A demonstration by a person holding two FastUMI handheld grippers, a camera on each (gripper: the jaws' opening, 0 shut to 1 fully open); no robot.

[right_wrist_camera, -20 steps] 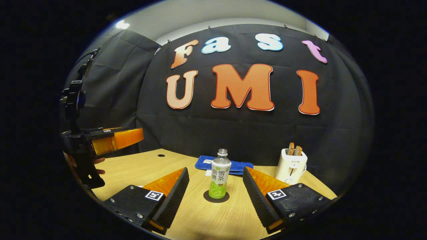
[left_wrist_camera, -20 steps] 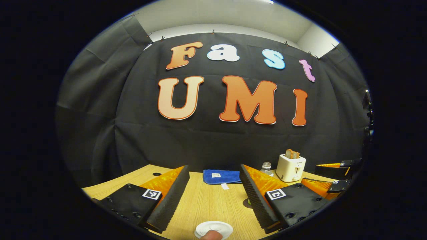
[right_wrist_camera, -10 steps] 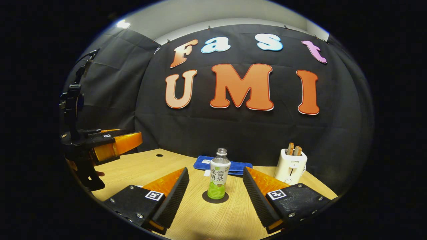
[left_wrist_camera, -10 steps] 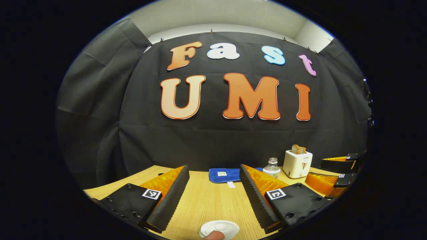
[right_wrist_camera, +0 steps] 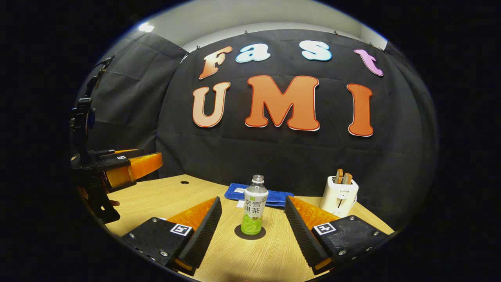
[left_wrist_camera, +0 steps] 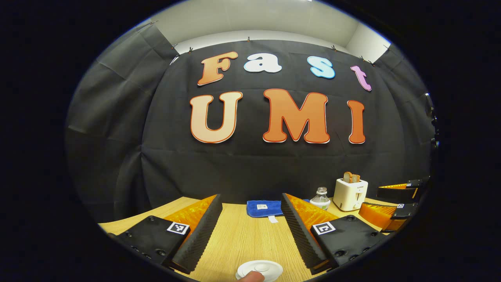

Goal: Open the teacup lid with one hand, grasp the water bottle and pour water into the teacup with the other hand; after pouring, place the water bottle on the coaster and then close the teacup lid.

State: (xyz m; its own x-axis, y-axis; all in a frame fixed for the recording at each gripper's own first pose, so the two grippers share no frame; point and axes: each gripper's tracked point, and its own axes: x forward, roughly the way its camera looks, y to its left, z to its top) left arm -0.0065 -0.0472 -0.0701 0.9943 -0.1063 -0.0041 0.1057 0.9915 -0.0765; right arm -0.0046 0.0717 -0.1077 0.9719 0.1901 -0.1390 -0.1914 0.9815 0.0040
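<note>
Both tongs gape wide, empty: the left tongs [left_wrist_camera: 250, 219] above the white teacup lid [left_wrist_camera: 259, 270], the right tongs [right_wrist_camera: 252, 221] facing the water bottle [right_wrist_camera: 255, 205] upright on its coaster [right_wrist_camera: 250, 232]. A hasty, off-centre grab could topple the bottle on the counter [right_wrist_camera: 250, 258].

A: How many bottles stand on the table [right_wrist_camera: 270, 254]?

B: One bottle [right_wrist_camera: 255, 210], upright on one dark coaster [right_wrist_camera: 250, 232].

A: And cups?

B: The left gripper view shows one white lid [left_wrist_camera: 259, 270] at its bottom edge; whatever sits under it cannot be made out.

A: Cloths?

B: One blue cloth [right_wrist_camera: 274, 197], folded, behind the bottle.

A: Anything else?

B: One white toaster [right_wrist_camera: 339, 196] with two slices of bread [right_wrist_camera: 342, 176] in it. And two grippers: the left gripper [left_wrist_camera: 250, 231] and the right gripper [right_wrist_camera: 252, 229], each with two fingers.
</note>
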